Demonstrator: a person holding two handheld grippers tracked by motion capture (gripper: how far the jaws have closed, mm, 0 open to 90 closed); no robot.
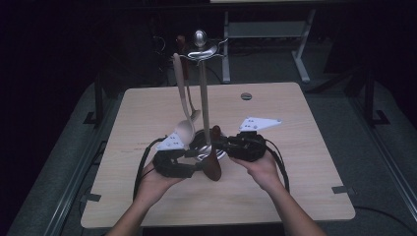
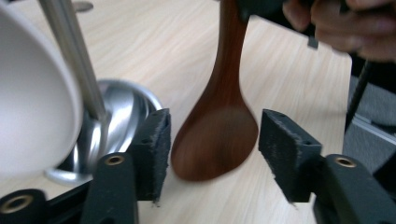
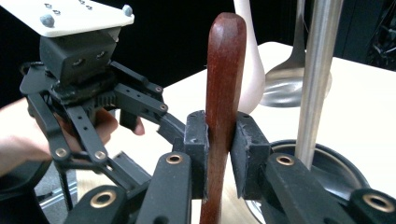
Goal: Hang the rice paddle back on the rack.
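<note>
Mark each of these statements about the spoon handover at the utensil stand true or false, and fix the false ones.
1. The right hand-held gripper is clamped on the handle of the brown wooden spoon. True.
2. The left hand-held gripper presses its pads on the spoon's bowl. False: its jaws stand apart, with the bowl between them and gaps on both sides.
3. The wooden spoon hangs from the metal utensil stand. False: it is off the stand, held handle up over the wooden table.
4. A pale spoon hangs from the stand. True.
5. The stand lies on its side. False: it stands upright on its round base.
</note>
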